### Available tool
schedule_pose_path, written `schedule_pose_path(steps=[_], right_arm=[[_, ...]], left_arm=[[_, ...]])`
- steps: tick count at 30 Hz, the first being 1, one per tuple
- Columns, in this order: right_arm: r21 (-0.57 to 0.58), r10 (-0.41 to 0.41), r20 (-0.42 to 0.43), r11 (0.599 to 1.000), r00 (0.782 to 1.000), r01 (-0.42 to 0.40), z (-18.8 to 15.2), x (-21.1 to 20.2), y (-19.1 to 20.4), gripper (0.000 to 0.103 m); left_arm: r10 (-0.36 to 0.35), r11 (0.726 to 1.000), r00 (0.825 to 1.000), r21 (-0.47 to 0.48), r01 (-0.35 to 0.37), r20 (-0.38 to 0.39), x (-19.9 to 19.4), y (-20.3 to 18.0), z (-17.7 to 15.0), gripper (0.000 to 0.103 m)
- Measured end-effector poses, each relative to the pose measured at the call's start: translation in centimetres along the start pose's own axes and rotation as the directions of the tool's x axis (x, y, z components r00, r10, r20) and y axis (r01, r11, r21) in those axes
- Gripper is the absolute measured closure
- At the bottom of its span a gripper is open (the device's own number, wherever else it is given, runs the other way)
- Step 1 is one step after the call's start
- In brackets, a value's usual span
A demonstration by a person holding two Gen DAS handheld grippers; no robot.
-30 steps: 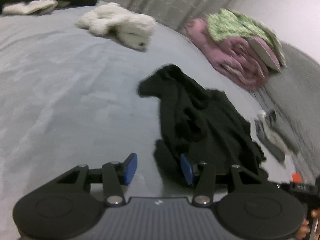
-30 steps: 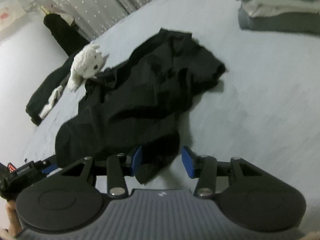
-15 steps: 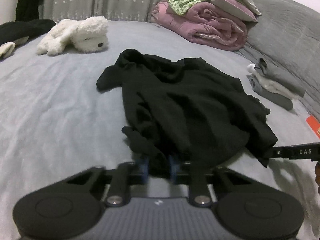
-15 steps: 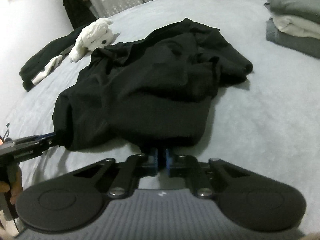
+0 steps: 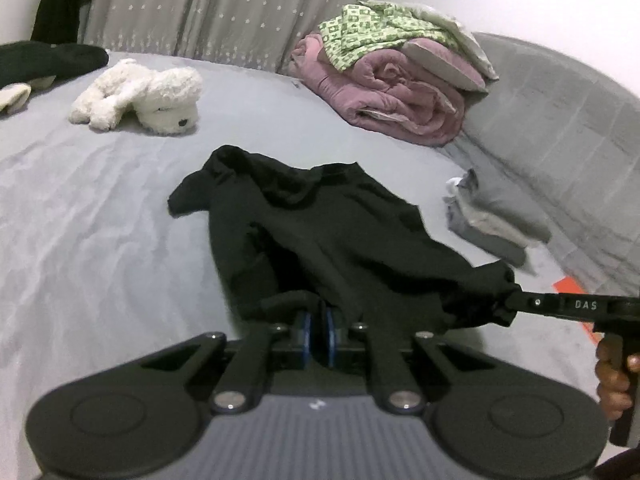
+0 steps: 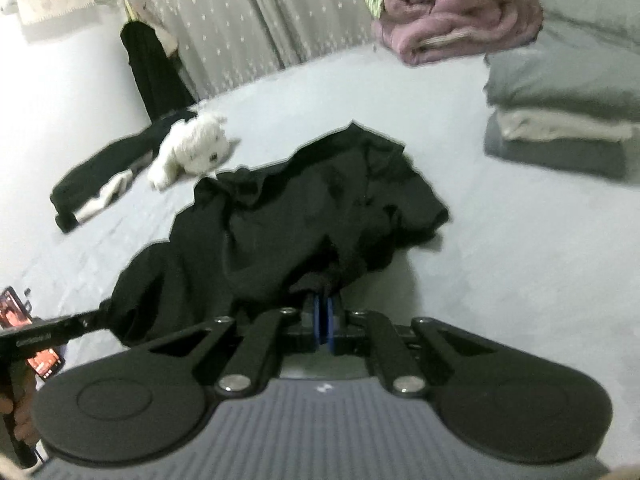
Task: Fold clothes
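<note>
Crumpled black cotton shirt [image 5: 320,236] lies mid grey bed [image 5: 92,216]. Left gripper [image 5: 319,330] has just been closing and pinches the near hem; right gripper [image 6: 323,316] clamped on the hem's other corner. Two-corner hold likely to lift and spread it before folding.

My left gripper [image 5: 318,330] has just been closing and pinches black cloth between its blue pads, my right gripper [image 6: 323,320] is clamped the same way, both tilted downward, a hand [image 5: 614,380] gripping each handle.
</note>
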State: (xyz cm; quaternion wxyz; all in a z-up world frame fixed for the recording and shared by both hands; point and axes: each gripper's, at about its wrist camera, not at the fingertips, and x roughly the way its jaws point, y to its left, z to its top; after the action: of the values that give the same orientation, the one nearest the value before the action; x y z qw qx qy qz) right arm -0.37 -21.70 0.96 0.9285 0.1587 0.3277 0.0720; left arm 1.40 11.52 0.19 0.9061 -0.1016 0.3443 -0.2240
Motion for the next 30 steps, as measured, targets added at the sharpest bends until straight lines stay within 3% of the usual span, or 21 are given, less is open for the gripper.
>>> schedule_pose_path(steps=[9, 15, 19, 23, 30], right_arm=[[0.027, 0.006, 0.089, 1.000, 0.996, -0.009, 0.2, -4.7, -0.7, 0.098], [0.041, 0.002, 0.104, 0.999, 0.995, -0.006, 0.2, -6.5, -1.6, 0.099], [0.059, -0.002, 0.057, 0.998, 0.998, -0.002, 0.2, -6.0, -2.3, 0.099], [0.077, -0.020, 0.007, 0.997, 1.000, 0.019, -0.3, -4.1, -3.0, 0.098], [0.126, -0.059, -0.056, 0.990, 0.997, 0.066, -0.5, 0.1, -4.3, 0.098]], left_arm=[[-0.078, 0.981, 0.994, -0.183, 0.063, -0.073, -3.1, -0.4, -0.4, 0.096], [-0.122, 0.961, 0.990, -0.256, 0.102, -0.063, -4.6, 0.2, -0.6, 0.096], [-0.133, 0.954, 0.987, -0.283, 0.101, -0.095, -4.2, 0.9, -0.5, 0.096], [-0.095, 0.943, 0.988, -0.330, 0.049, -0.126, -2.1, 1.9, -0.8, 0.096], [-0.068, 0.900, 0.987, -0.437, -0.004, -0.149, 2.3, 4.3, -1.0, 0.095]])
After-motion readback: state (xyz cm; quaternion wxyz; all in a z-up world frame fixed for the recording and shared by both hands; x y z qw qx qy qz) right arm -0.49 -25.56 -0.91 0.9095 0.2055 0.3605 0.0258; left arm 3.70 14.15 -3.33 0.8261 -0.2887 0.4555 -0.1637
